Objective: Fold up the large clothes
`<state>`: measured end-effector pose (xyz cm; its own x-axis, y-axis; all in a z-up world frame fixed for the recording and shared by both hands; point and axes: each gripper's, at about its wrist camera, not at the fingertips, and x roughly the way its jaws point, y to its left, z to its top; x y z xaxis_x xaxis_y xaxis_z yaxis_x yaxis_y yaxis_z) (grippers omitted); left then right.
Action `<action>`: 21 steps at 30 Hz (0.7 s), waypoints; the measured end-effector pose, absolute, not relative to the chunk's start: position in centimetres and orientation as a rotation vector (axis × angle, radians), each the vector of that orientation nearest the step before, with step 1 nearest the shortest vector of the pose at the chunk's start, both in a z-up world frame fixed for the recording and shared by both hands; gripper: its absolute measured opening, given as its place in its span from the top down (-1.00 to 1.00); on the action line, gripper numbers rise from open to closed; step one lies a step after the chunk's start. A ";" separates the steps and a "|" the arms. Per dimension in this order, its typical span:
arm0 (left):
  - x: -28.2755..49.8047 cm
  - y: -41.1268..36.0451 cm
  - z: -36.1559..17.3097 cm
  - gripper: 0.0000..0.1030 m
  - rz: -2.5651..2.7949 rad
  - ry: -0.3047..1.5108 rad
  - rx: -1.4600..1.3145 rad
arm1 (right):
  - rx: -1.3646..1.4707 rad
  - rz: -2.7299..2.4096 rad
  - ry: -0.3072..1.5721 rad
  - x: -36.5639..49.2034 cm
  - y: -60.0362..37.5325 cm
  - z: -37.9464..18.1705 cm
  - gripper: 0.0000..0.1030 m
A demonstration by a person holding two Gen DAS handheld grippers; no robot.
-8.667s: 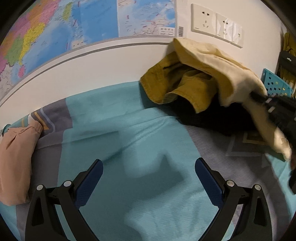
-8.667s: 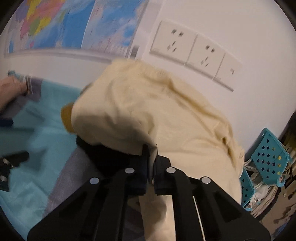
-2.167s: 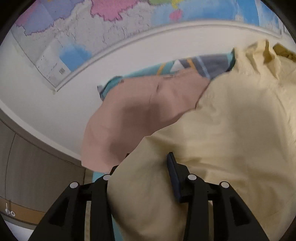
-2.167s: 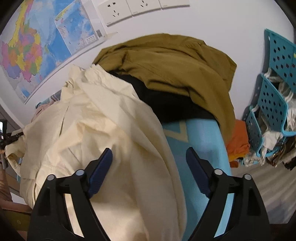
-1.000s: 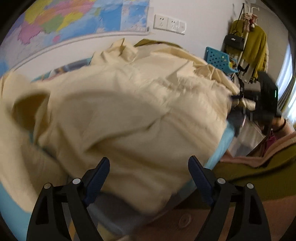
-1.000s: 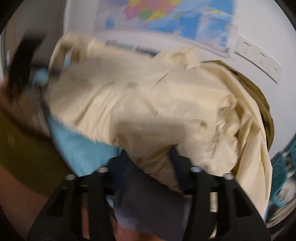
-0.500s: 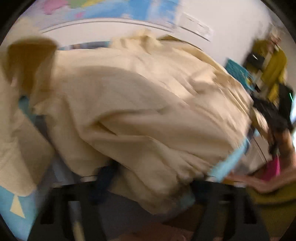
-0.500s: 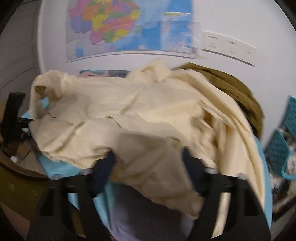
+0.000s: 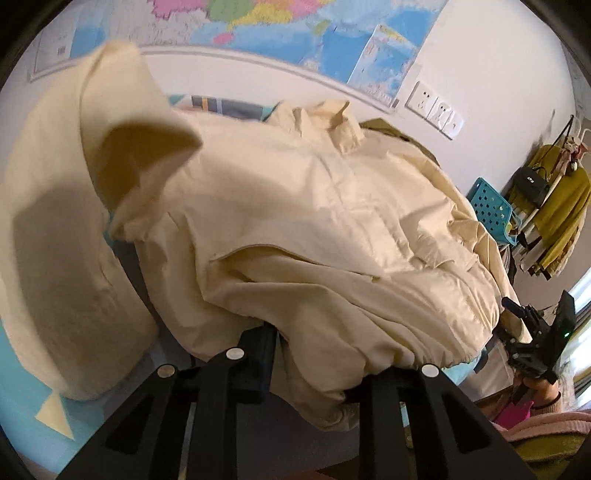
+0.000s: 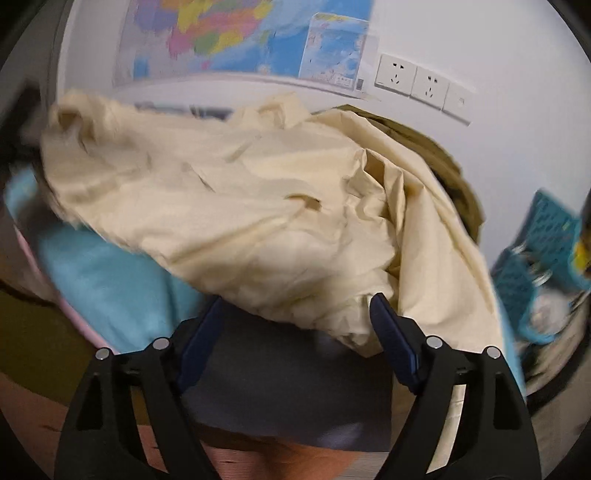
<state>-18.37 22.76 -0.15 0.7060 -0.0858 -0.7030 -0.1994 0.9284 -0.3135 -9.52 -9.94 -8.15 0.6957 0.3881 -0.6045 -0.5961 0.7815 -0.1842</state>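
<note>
Teal bed under cream shirt; map, sockets behind. Left claw, just closing, pinching hem; right claw spread.

Two wrist cameras, close over the bed
Both looked down along their fingers toward the wall map, sharing the cream shirt and sockets.
</note>
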 end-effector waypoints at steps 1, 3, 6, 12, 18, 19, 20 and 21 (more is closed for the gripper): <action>-18.2 22.9 -0.1 0.60 0.062 0.788 -0.383 | -0.424 0.523 0.580 -9.2 -9.3 -8.8 -0.54; -17.9 23.0 -0.2 0.60 0.059 0.793 -0.387 | -0.436 0.455 0.569 -8.1 -9.0 -9.1 -0.40; -17.6 22.8 -1.0 0.41 0.083 0.822 -0.385 | -0.199 0.547 0.599 -6.4 -11.4 -7.4 0.14; -17.6 21.2 -3.1 -0.25 0.119 0.853 -0.283 | 0.060 0.634 0.608 -3.9 -14.9 -2.1 0.83; -18.4 23.8 0.9 0.85 0.203 0.783 -0.306 | 0.232 0.797 0.590 -4.6 -14.8 0.9 0.86; -18.8 24.5 2.1 0.86 0.222 0.761 -0.307 | 0.249 0.808 0.578 -5.0 -15.0 1.3 0.86; -19.3 25.0 3.5 0.86 0.226 0.737 -0.302 | 0.248 0.809 0.577 -5.2 -14.9 1.5 0.86; -19.7 25.4 4.9 0.85 0.220 0.719 -0.281 | 0.232 0.795 0.588 -5.4 -14.8 1.2 0.86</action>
<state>-19.74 25.39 4.87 0.7323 0.1010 -0.6735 -0.2926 0.9397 -0.1771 -5.44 -14.81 1.17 0.5516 0.7278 -0.4076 -0.6025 0.6855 0.4088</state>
